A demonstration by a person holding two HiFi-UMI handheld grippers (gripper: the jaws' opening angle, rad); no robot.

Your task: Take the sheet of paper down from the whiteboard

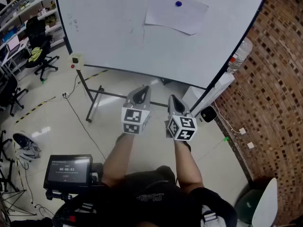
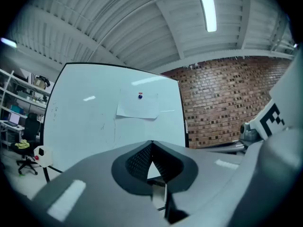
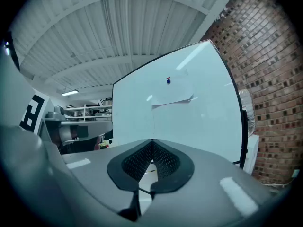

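Note:
A white sheet of paper (image 1: pixel 175 12) hangs on the whiteboard (image 1: pixel 109 27), pinned near its top edge by a blue round magnet (image 1: pixel 178 4) with a small red one just above. The paper (image 2: pixel 138 104) also shows in the left gripper view, and the paper (image 3: pixel 173 94) in the right gripper view, far ahead of the jaws. My left gripper (image 1: pixel 142 90) and right gripper (image 1: pixel 172 100) are held side by side well short of the board, below the sheet. Both are shut with nothing between their pads.
The whiteboard stands on a metal frame (image 1: pixel 94 100) on a pale floor. A brick wall (image 1: pixel 279 93) runs along the right, with a white cabinet (image 1: pixel 208 96) and a water bottle (image 1: pixel 240 55) beside the board. Office chairs (image 1: pixel 40 44) and shelves are at far left; a timer screen (image 1: pixel 68 170) sits near me.

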